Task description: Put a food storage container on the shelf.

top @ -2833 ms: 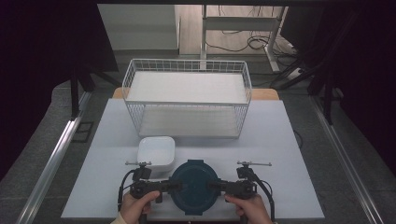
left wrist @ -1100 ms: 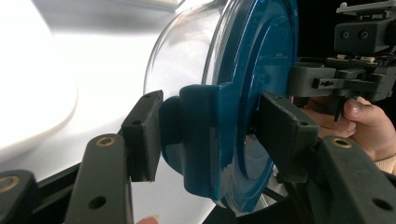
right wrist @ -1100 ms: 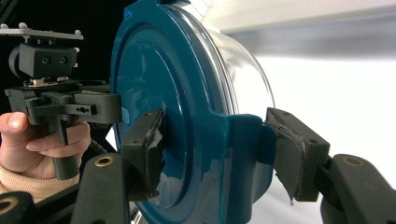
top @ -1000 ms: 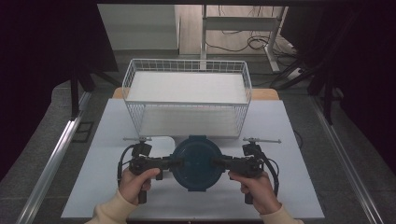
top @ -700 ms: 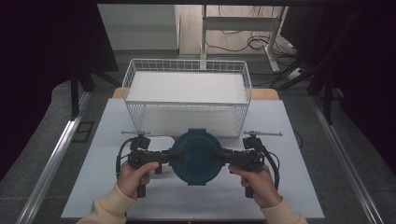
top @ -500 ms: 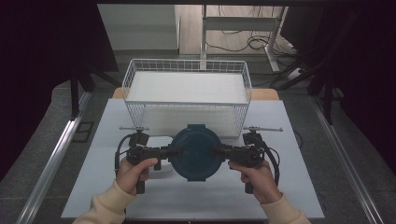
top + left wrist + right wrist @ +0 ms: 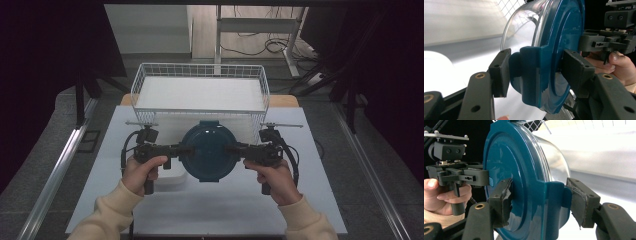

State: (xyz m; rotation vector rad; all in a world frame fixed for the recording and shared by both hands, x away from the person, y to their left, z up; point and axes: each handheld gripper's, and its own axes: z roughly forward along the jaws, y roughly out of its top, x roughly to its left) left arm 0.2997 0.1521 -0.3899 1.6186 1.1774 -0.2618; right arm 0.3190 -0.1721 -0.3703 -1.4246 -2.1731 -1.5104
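Held above the white desk (image 7: 210, 210), just in front of the wire basket (image 7: 200, 75): a round container (image 7: 209, 150) with a clear body and a dark teal lid, gripped from both sides at once. Seen from the high view lid-up, level, its far edge overlapping the basket's near wall.

Left gripper (image 7: 172, 149) clamped on the lid's left latch tab, one pad against the top of the lid, the other against the tab's underside beside the clear wall; same grip plain in the left gripper view, left gripper (image 7: 534, 71) with the teal tab filling the gap between the pads.

Right gripper (image 7: 239, 149) pinching the opposite latch tab in the same manner; in the right gripper view, right gripper (image 7: 539, 197) with worn, frayed pad rubber pressed on lid and tab.

Left hand (image 7: 142, 172) and right hand (image 7: 272, 177) wrapped round the handles, cream sleeves entering from below.

A white square box (image 7: 170, 175) on the desk, partly hidden under the container and left gripper.
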